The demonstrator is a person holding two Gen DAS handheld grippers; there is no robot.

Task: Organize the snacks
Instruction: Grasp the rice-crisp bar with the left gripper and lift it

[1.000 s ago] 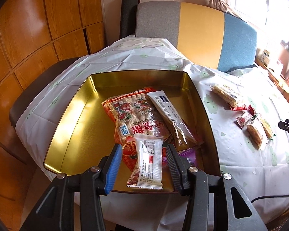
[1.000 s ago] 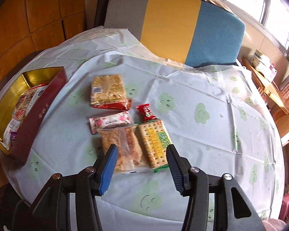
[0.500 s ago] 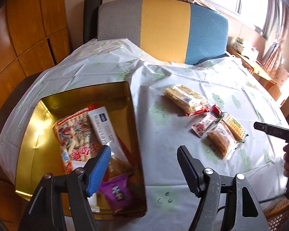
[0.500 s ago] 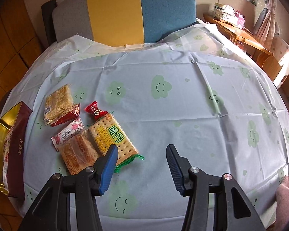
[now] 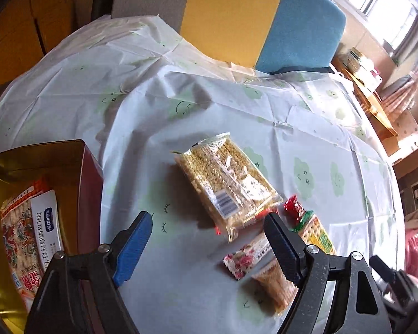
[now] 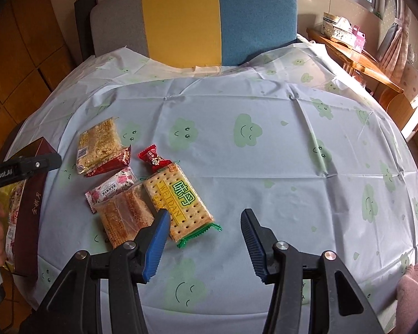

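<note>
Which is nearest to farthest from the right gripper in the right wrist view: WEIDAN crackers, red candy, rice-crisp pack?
From the right gripper:
1. WEIDAN crackers, just ahead, by its left finger.
2. Red candy, beyond the crackers, further left.
3. Rice-crisp pack, far left, closest to the tin.

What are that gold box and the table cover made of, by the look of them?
The gold box looks like metal, or foil-lined card: its inner walls shine like a mirror; I cannot tell which. The table cover seems thin plastic sheet: glossy, with sharp fold creases and printed green clouds.
</note>
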